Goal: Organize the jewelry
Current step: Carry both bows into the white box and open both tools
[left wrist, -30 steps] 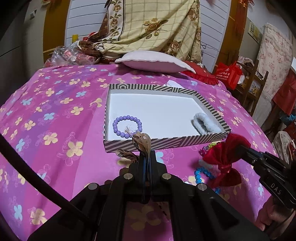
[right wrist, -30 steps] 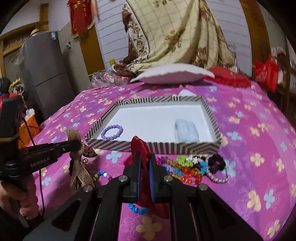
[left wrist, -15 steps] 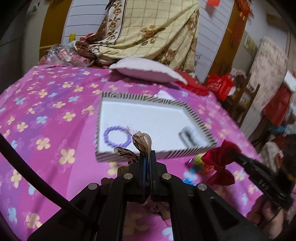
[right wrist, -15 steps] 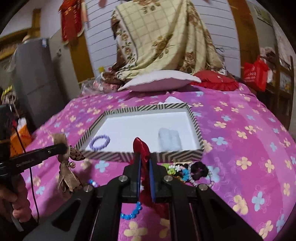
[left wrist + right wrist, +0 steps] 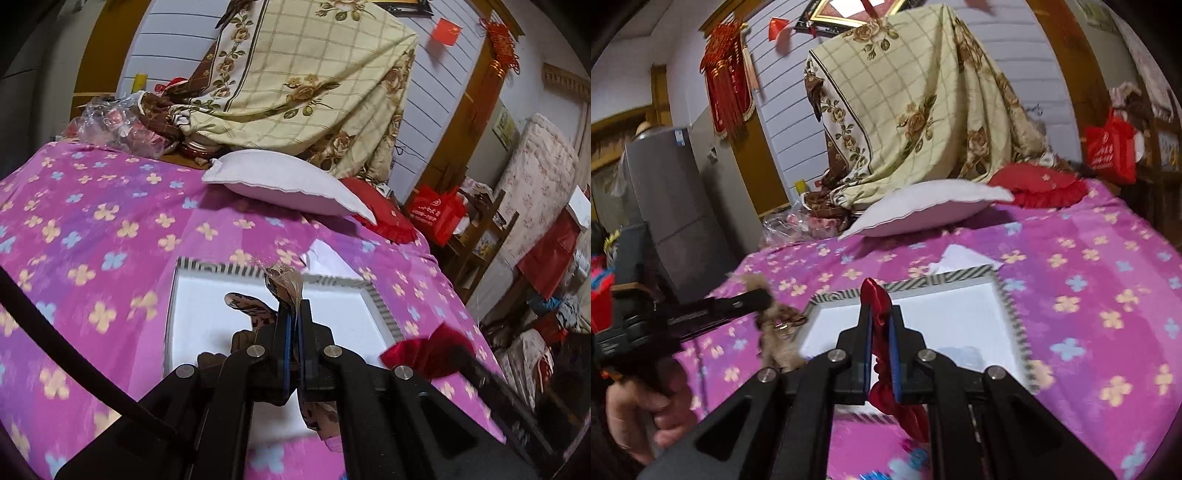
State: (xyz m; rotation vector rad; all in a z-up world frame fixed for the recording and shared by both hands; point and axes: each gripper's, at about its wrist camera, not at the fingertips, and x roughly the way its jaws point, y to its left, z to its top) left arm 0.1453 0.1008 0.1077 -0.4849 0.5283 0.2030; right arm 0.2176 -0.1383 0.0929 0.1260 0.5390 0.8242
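My left gripper (image 5: 293,308) is shut on a brown leopard-print bow (image 5: 282,286), held in the air over the white inside of the striped box (image 5: 380,306). From the right wrist view the same bow (image 5: 779,325) hangs at the box's left edge, under the left gripper (image 5: 764,295). My right gripper (image 5: 881,314) is shut on a red satin bow (image 5: 877,299), which hangs over the near part of the striped box (image 5: 1012,306). A pale blue scrunchie (image 5: 964,356) lies in the box. The red bow (image 5: 424,350) shows at the right in the left wrist view.
The box lies on a pink flowered bedspread (image 5: 92,229). A white pillow (image 5: 923,210) and a red cushion (image 5: 1038,188) lie behind it, under a draped floral blanket (image 5: 306,85). Blue beads (image 5: 912,461) lie in front of the box. A grey fridge (image 5: 665,206) stands left; a hand (image 5: 639,410) grips the left tool.
Both grippers have risen and moved forward over the box with their bows. The purple bead bracelet and the loose pile of jewelry have dropped out of view.
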